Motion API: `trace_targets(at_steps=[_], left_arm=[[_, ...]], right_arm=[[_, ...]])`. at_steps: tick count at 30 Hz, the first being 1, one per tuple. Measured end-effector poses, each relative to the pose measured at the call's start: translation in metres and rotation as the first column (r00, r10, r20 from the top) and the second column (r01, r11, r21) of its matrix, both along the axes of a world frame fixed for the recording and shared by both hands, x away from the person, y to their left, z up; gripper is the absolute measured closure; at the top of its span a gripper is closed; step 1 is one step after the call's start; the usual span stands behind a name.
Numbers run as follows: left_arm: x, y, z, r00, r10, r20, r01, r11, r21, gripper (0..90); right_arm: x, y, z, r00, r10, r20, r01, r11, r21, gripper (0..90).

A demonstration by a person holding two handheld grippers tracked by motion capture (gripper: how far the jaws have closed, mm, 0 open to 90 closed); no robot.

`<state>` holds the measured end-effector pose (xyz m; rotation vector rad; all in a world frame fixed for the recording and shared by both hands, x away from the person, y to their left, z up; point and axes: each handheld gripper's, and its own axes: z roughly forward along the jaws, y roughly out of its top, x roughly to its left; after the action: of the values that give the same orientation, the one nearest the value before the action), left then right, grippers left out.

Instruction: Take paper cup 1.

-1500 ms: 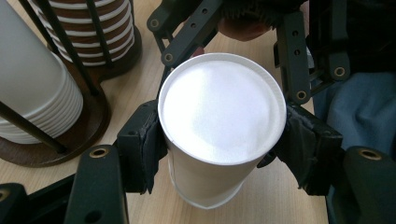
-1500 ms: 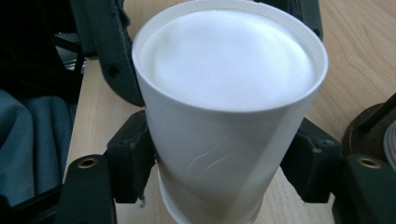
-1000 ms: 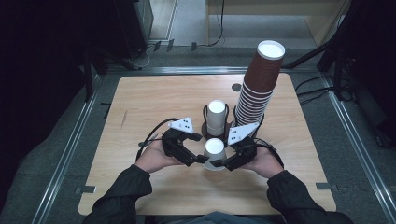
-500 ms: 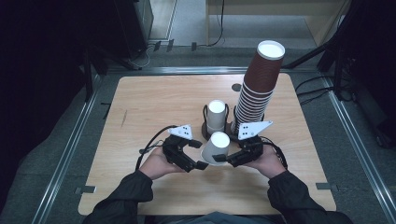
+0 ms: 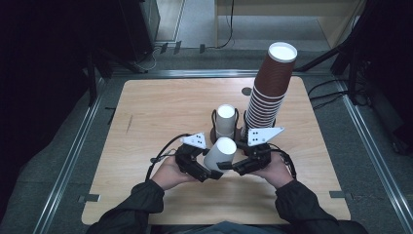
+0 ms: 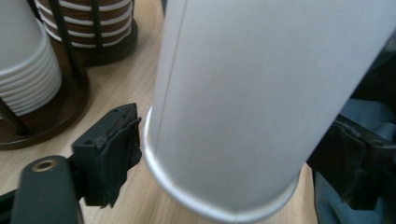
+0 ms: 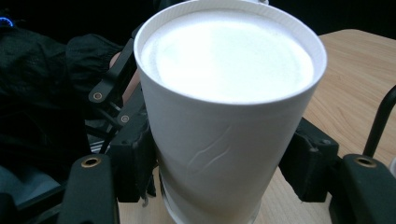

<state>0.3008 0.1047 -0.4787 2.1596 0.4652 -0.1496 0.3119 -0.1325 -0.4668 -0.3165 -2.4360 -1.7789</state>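
Now — L claw point(image 5: 210, 171) & R claw point(image 5: 229, 165) both clamped on white cup point(image 5: 219, 153) | cup tilted

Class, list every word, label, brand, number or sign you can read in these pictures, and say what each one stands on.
None can be read.
White cup held between the two grippers: plain, no print.
Brown cup stack and white cup stack: no lettering visible.
Grey plates on the grippers: small dark dots, no readable characters.
Table: bare wood, no label.
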Motion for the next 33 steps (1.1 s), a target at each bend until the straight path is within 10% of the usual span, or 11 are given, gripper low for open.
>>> trace_targets(at_steps=[26, 33], left_arm=[[-0.001, 0.006, 0.007, 0.9995, 0.025, 0.021, -0.024, 0.9989, -0.04, 35.1], [0.0, 0.01, 0.007, 0.9995, 0.019, 0.027, -0.018, 0.9996, -0.024, 34.5]], right_arm=[[0.001, 0.0, 0.002, 0.9997, -0.011, -0.023, 0.012, 0.9998, 0.017, 35.8], [0.002, 0.002, 0.006, 0.9983, -0.041, -0.04, 0.041, 0.9991, -0.002, 17.8]])
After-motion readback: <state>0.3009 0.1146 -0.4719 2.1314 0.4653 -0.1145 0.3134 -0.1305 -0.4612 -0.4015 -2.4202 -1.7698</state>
